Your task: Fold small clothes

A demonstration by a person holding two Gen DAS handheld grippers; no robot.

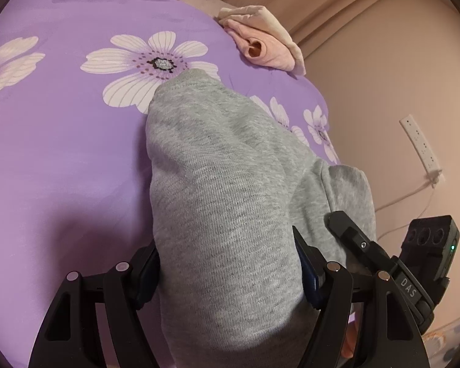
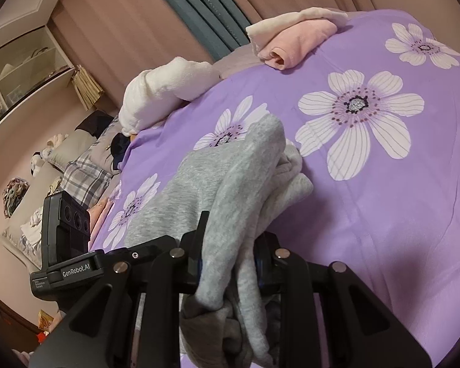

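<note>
Left tool [image 1: 230, 279] grips the grey garment [image 1: 217, 184] wide across its bulk; right tool [image 2: 228, 271] pinches a bunched edge narrowly above the bed [image 2: 383, 214]

A purple bedsheet [image 2: 383, 214] with large white flowers covers the bed. A white plush blanket [image 2: 162, 92] lies bunched at its far left edge. Behind the bed hang brown curtains [image 2: 122, 15] with a teal strip [image 2: 199, 3] among them. On the left, a white shelf unit [image 2: 18, 67] stands against the wall, and a grey sofa [image 2: 46, 184] below it carries a plaid cloth [image 2: 82, 178] and scattered small items. In the left wrist view, a white power strip [image 1: 420, 144] hangs on the pinkish wall, a cable trailing from it.
</note>
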